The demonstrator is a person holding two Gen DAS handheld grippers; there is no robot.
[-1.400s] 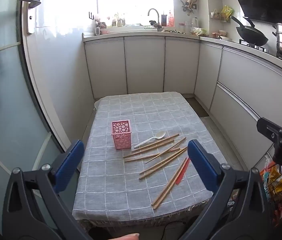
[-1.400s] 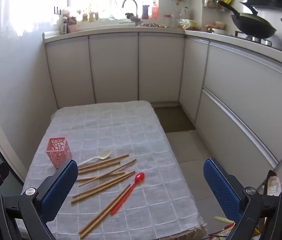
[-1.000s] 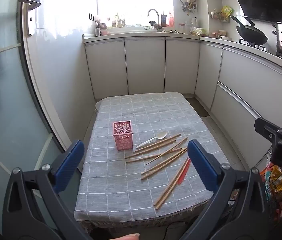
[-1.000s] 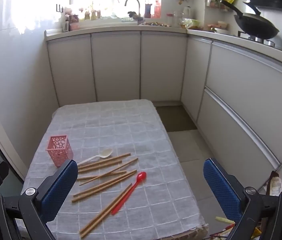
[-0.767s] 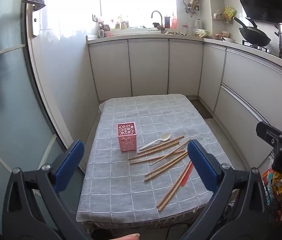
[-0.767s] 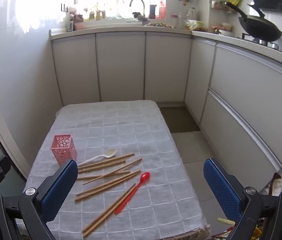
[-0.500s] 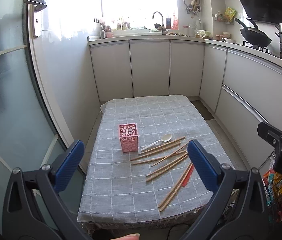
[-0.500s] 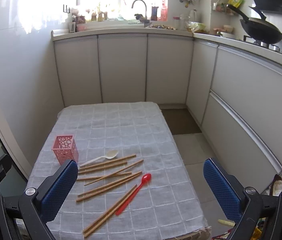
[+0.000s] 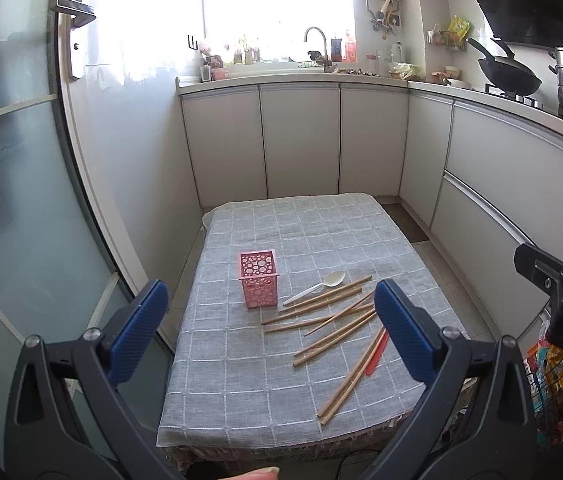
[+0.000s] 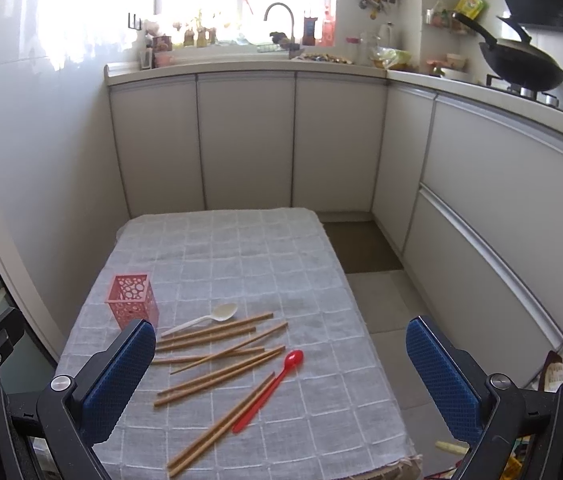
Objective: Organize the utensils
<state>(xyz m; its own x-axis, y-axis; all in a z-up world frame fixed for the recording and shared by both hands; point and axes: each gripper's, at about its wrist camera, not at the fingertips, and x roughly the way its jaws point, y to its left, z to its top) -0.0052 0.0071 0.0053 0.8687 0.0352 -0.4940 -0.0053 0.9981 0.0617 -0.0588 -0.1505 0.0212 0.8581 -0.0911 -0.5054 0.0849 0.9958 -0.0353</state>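
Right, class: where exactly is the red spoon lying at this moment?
In the right wrist view the red spoon lies flat on the checked tablecloth, on the right edge of the scattered chopsticks, far from the pink holder.

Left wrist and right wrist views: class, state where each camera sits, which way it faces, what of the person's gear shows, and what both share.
Left wrist: on the left gripper, open, facing the table; the right gripper shows at the right edge.
Right wrist: on the right gripper, open, facing the same table from further right.
Shared: pink holder, chopsticks, white spoon.
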